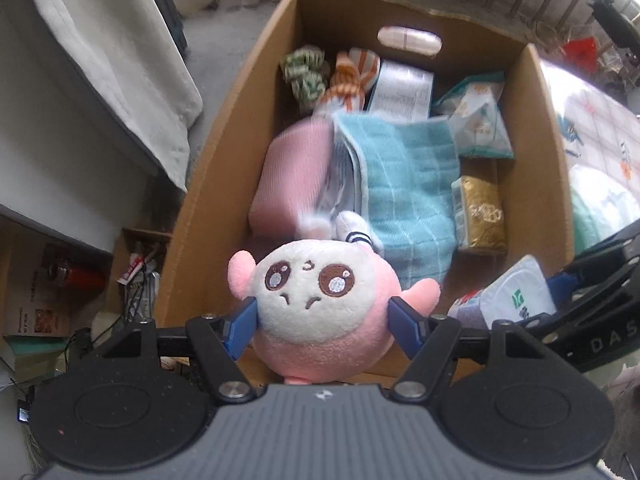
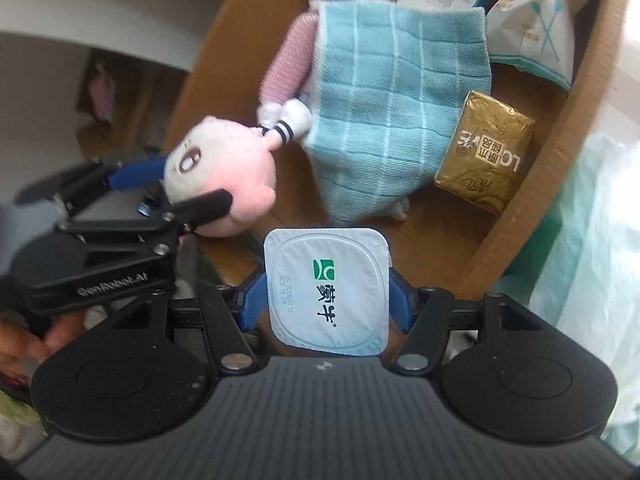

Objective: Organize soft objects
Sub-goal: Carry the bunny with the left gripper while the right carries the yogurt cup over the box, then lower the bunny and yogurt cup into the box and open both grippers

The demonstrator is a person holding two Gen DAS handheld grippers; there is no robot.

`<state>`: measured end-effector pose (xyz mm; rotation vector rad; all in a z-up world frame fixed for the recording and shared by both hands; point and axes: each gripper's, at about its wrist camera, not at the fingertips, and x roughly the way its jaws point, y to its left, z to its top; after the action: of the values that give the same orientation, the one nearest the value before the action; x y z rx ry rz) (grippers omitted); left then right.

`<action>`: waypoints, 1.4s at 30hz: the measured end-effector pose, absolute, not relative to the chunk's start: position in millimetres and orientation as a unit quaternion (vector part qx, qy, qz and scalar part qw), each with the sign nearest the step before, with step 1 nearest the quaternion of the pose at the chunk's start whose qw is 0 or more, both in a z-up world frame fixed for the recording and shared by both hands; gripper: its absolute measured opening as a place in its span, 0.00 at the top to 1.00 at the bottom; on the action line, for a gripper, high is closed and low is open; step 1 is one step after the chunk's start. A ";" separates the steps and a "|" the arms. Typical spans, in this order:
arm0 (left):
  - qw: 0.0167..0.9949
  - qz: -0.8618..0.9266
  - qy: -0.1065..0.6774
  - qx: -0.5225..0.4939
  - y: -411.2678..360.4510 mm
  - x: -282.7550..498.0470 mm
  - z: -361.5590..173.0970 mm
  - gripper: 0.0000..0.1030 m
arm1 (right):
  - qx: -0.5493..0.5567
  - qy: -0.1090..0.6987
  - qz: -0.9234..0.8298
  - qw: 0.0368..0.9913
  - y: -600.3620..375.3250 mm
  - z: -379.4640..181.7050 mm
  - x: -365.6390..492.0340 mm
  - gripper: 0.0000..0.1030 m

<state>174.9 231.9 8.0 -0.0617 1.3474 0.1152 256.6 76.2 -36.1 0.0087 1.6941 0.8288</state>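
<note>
My left gripper (image 1: 322, 326) is shut on a pink and white plush doll (image 1: 316, 300), held by its head over the near edge of a cardboard box (image 1: 224, 152). The doll also shows in the right wrist view (image 2: 224, 176), with the left gripper (image 2: 188, 188) around it. My right gripper (image 2: 326, 298) is shut on a white foil-lidded yogurt cup (image 2: 328, 288), held above the box's near end; the cup shows at the right of the left wrist view (image 1: 512, 296). A teal checked towel (image 1: 404, 184) and a pink cloth (image 1: 288, 176) lie in the box.
The box also holds a gold packet (image 1: 480, 216), a white and teal bag (image 1: 480, 120), a printed carton (image 1: 404, 88), an orange striped cloth (image 1: 352, 76) and a green patterned cloth (image 1: 304, 72). A white covered surface (image 1: 100, 80) stands left. A patterned bedsheet (image 1: 600, 128) lies right.
</note>
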 end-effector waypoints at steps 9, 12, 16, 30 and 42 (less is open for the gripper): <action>0.767 0.078 0.634 -0.065 250.4 185.5 -17.1 0.31 | -0.061 0.709 0.365 0.601 104.0 -34.2 251.1 0.42; 0.772 0.084 0.628 -0.053 251.4 188.5 -20.0 0.30 | -0.065 0.714 0.359 0.598 106.7 -35.3 251.3 0.41; 0.756 0.077 0.648 -0.053 253.6 191.7 -30.9 0.26 | -0.070 0.718 0.353 0.596 108.1 -34.6 250.8 0.41; 0.763 0.083 0.636 -0.081 268.7 179.9 -9.7 0.23 | -0.079 0.743 0.332 0.576 116.4 -40.3 247.1 0.39; 0.766 0.082 0.632 -0.085 270.8 178.3 -8.0 0.23 | -0.052 0.751 0.323 0.574 112.7 -35.6 246.8 0.40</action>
<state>178.3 270.8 -8.0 -0.1842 1.3726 0.1787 246.8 112.7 -35.6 -0.1209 1.7598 0.7565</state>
